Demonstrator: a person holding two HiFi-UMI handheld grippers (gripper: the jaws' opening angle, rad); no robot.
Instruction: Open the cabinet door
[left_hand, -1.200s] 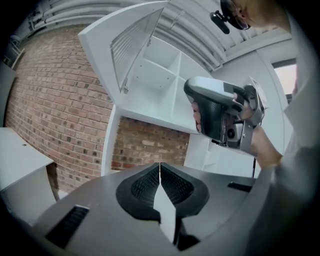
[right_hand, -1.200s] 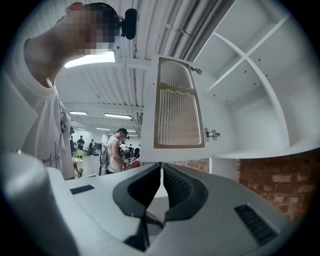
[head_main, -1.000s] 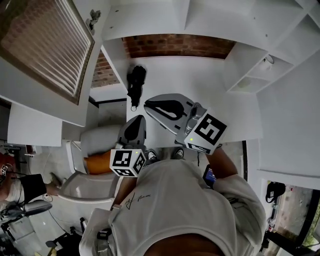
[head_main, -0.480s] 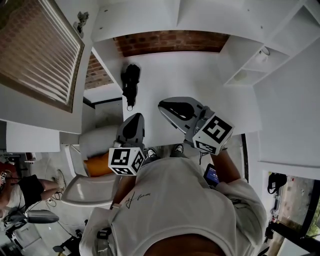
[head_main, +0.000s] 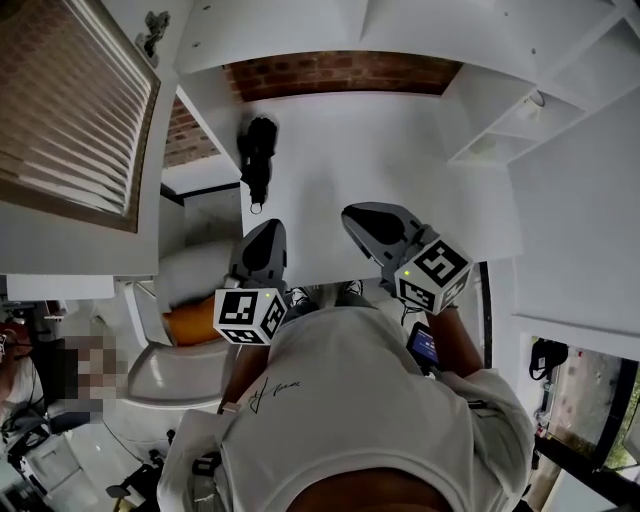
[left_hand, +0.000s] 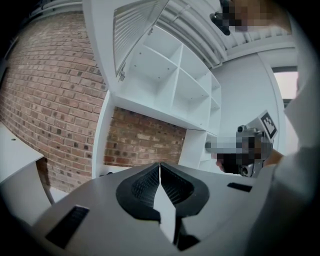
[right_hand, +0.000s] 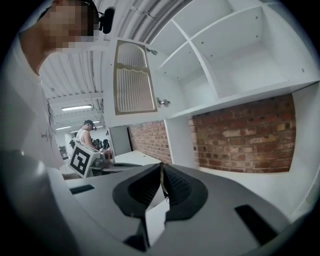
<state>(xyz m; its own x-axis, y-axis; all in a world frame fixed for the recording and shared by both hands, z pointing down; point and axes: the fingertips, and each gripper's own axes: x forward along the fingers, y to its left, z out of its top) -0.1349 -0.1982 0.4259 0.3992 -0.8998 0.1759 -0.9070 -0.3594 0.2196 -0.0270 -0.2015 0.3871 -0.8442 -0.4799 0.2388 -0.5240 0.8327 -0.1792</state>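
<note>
On the left gripper we find the fingers pressed together along one thin seam, with nothing between them. The right gripper reads the same, its fingers meeting and holding nothing. Both point out over the white worktop toward the brick wall.

Only the head view sets the two side by side at the worktop's near edge. It also shows a dark object lying on the worktop beyond the left gripper; we cannot tell what it is. The right gripper view alone gives us the left gripper's marker cube, a person farther back, and a hinge at the edge of the cabinet door. There the door's louvred panel faces us almost flat. The left gripper view catches the same door from beneath, steeply slanted.

The cabinet door stands swung open from the white shelves. It hangs high above the worktop, up and to the left of both pairs of fingers. It is well apart from them and touched by neither.
</note>
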